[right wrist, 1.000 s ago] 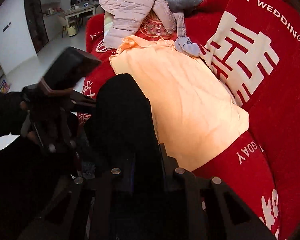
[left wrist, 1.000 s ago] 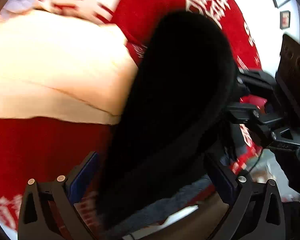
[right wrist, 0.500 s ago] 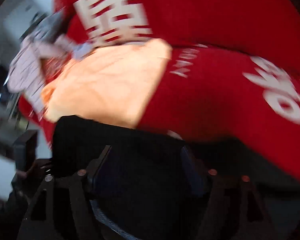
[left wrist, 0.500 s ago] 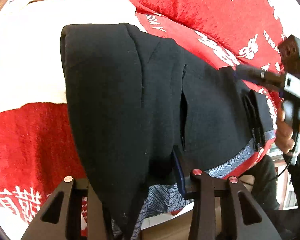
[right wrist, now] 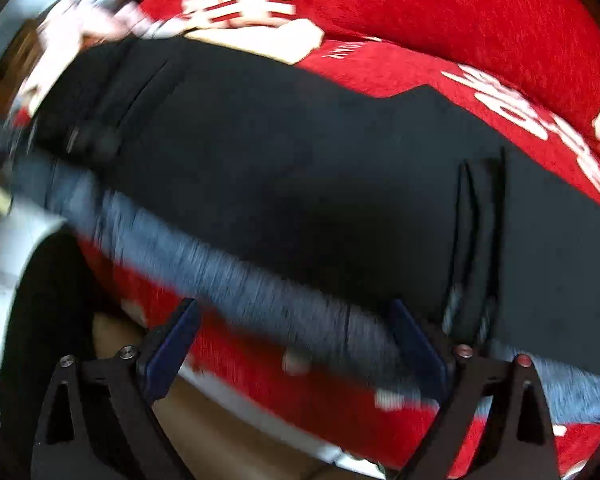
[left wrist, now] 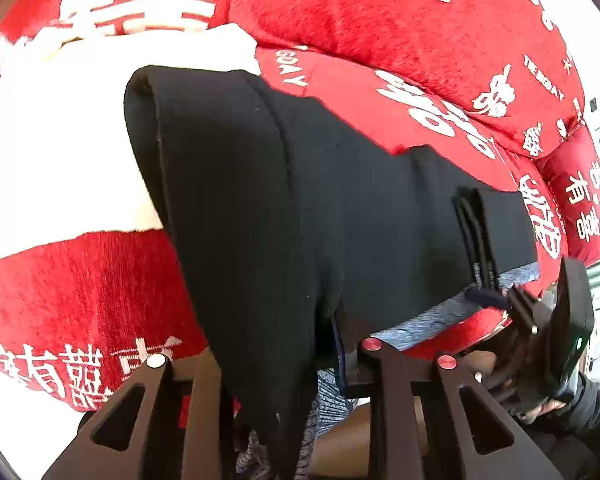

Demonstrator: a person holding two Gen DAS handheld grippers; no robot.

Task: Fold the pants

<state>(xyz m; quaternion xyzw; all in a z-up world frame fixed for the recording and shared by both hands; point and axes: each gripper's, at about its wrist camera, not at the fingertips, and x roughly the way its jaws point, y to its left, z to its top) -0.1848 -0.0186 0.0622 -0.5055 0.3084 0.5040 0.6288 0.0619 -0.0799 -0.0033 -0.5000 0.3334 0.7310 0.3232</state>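
Observation:
The black pants (left wrist: 284,184) lie spread across the red sofa seat, with a grey lining edge (left wrist: 440,316) along the near side and two black drawstrings (left wrist: 476,236). My left gripper (left wrist: 276,364) is shut on a fold of the black pants at their near edge. In the right wrist view the pants (right wrist: 284,168) fill the middle, blurred by motion. My right gripper (right wrist: 296,340) is open, its blue pads (right wrist: 172,344) wide apart just in front of the grey edge (right wrist: 228,280), holding nothing. It also shows in the left wrist view (left wrist: 540,320) at the right.
The sofa has a red cover with white characters (left wrist: 420,20) and back cushions behind the pants. A pale peach cloth (left wrist: 60,140) lies under the pants' left end. A pile of clothes (right wrist: 92,20) sits at the far left, blurred.
The pants have been laid out flat along the seat. My right gripper has let go of them, opened wide and pulled back to the near edge. My left gripper stays shut on them.

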